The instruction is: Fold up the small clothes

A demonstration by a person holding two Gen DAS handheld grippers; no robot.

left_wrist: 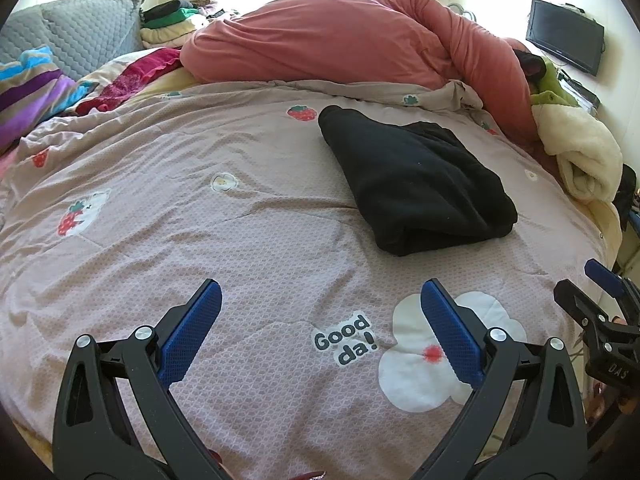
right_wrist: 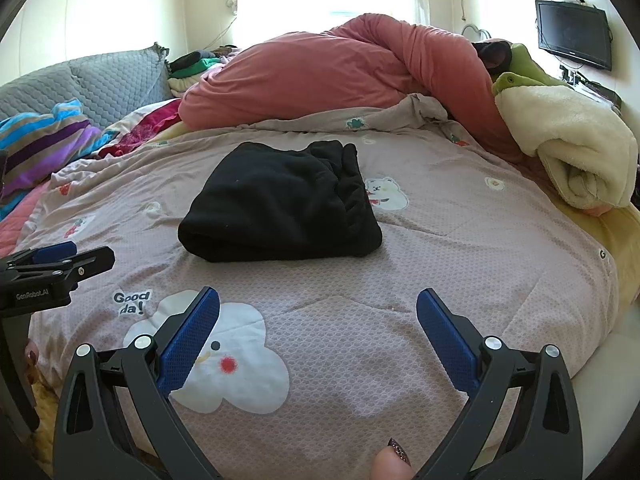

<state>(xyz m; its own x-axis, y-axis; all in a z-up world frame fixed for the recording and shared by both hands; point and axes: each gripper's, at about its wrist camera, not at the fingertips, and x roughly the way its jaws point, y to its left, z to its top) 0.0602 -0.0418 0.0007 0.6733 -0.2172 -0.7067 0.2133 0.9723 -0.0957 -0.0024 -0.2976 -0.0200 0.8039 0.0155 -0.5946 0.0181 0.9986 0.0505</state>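
Only right view, thumb (right_wrist: 390, 465), bear print (right_wrist: 385, 194)

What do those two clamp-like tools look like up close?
Both the left gripper and the right gripper have black plastic arms with triangular cut-outs and silver rivets, ending in blue textured pads. White lettering reads "GenRobot.AI" on the left one, "DAS" on the right.
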